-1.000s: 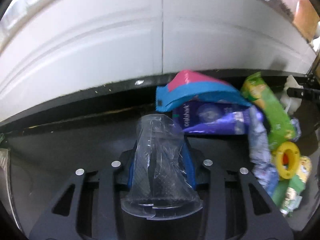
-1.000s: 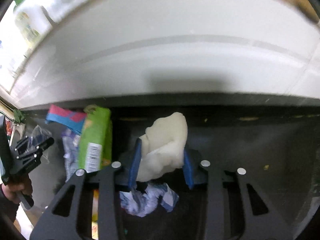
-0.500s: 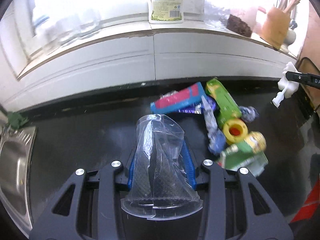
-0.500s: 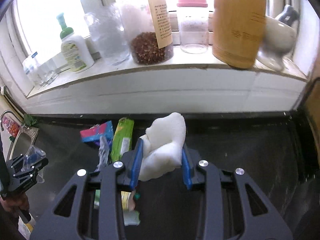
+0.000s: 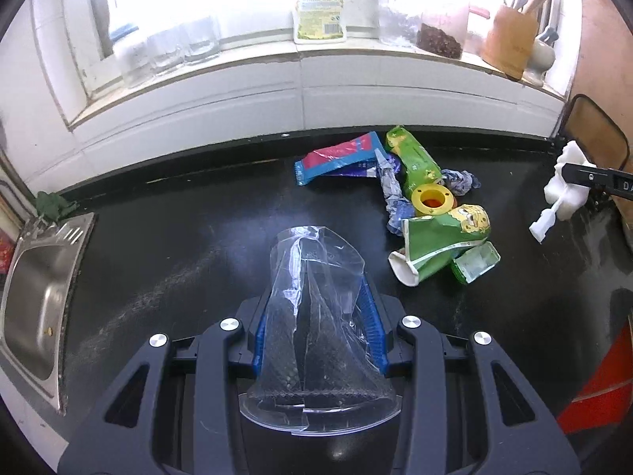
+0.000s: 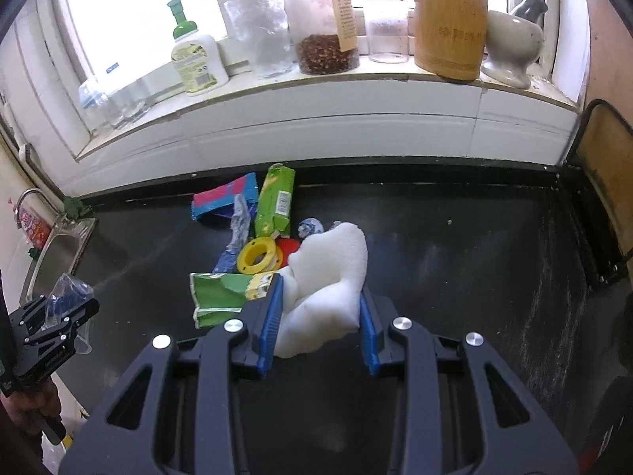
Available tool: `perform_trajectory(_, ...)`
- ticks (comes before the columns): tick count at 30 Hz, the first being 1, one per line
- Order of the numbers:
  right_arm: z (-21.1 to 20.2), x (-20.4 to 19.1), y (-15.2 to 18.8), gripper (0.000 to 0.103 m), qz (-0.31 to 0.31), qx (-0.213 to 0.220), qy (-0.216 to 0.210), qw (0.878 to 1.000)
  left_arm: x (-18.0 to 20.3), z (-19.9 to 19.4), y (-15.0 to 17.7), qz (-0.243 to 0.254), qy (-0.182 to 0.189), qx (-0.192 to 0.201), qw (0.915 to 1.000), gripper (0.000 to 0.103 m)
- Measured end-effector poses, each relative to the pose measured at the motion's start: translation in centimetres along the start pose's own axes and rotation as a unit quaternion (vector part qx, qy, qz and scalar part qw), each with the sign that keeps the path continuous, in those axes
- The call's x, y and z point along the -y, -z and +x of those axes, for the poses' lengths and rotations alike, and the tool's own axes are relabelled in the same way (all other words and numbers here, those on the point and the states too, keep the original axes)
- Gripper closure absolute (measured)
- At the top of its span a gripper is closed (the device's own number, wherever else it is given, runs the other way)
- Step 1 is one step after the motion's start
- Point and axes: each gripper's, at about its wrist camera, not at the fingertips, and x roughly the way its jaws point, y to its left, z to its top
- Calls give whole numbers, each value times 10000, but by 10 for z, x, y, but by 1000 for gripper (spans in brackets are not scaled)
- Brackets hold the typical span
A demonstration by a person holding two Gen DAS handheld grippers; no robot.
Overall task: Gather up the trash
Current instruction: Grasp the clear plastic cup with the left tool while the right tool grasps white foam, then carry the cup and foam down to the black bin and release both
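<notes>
Both claws have drawn back and up from the litter heap, so the window sill now shows above it. Left claw (image 5: 316,316) is clamped on a crushed clear cup (image 5: 312,308), its rim toward the camera. Right claw (image 6: 320,316) is clamped on a white foam lump (image 6: 328,277). Both loads look very light. The cup is thin, springy and slick, likely to squirm out, so a hold across its flattened sides suits it. The foam is soft and gives under the pads, so a grip across its thick middle seems safest. Beyond, on the black counter (image 5: 178,245), lie the wrappers (image 5: 340,156), a yellow spool (image 5: 431,200) and a green carton (image 5: 439,245), bunched together near the wall.
</notes>
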Motion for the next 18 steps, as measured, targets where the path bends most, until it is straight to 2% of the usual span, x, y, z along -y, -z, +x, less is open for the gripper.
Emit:
perform_trajectory(3,-5,-18,-2,68,-121,49,-160,9998,-11,-12,4,-157,-104,62,9998,64)
perform_trajectory(5,-6,-45,-3,68,-358,74,-381,9986,-24,-24,9,-335,-189,129,9992,64)
perform_trajectory(8,-4,-96,-3,68,-786,23,-824,9935,-52,-48,27,-681,-466,206,9964,64)
perform_trajectory(10,-1,-139,2,68,-1122,-68,-1184,9866,-80,-71,50,-1026,-795,232,9913,64)
perform_trajectory(12,1,-184,11,68,-1484,-162,-1524,9770,-105,-91,75,-1356,-1107,196,9844,64)
perform_trajectory(14,3,-244,30,68,-1952,-340,-1971,9602,-130,-112,106,-1697,-1429,149,9750,64)
perform_trajectory(15,3,-264,37,68,-2098,-414,-2113,9537,-143,-124,126,-1900,-1611,94,9684,64)
perform_trajectory(18,2,-342,77,68,-2676,-791,-2678,9222,-176,-153,186,-2463,-2023,-120,9478,64)
